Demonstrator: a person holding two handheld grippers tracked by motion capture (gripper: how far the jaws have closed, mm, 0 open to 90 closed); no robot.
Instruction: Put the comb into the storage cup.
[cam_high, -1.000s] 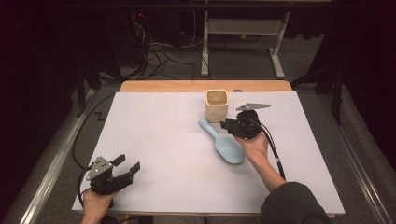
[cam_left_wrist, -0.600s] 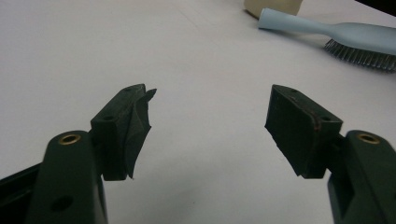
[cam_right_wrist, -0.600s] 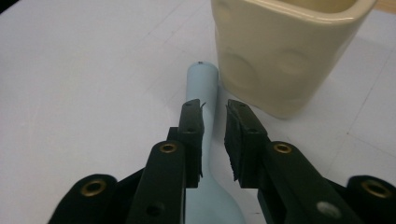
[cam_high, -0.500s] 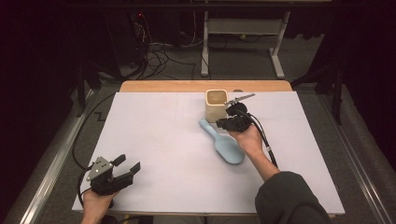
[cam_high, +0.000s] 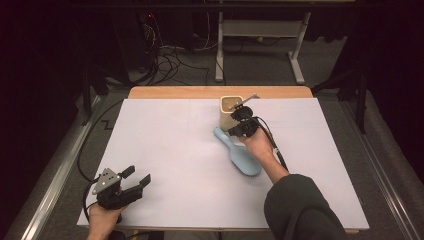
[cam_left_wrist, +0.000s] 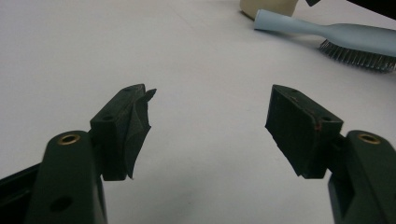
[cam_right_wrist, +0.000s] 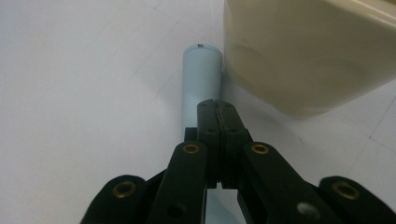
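Note:
A light blue hairbrush (cam_high: 241, 154) lies bristles down on the white table cover (cam_high: 175, 150), its handle end next to a beige square cup (cam_high: 229, 111). My right gripper (cam_high: 234, 130) hovers over the brush handle beside the cup. In the right gripper view its jaws (cam_right_wrist: 217, 106) have just been closing and now meet with nothing between them, right above the handle (cam_right_wrist: 201, 74) and next to the cup (cam_right_wrist: 308, 51). My left gripper (cam_high: 137, 176) rests at the near left, open and empty (cam_left_wrist: 210, 116), with the brush (cam_left_wrist: 336, 35) far ahead.
The wooden table edge (cam_high: 200, 92) shows beyond the white cover. Cables and a metal stand (cam_high: 260, 35) are on the floor behind the table. A dark frame rail (cam_high: 55, 185) runs along the left side.
The right hand moved left, from beside the brush to over its handle by the cup, and its jaws closed. The left gripper stayed still.

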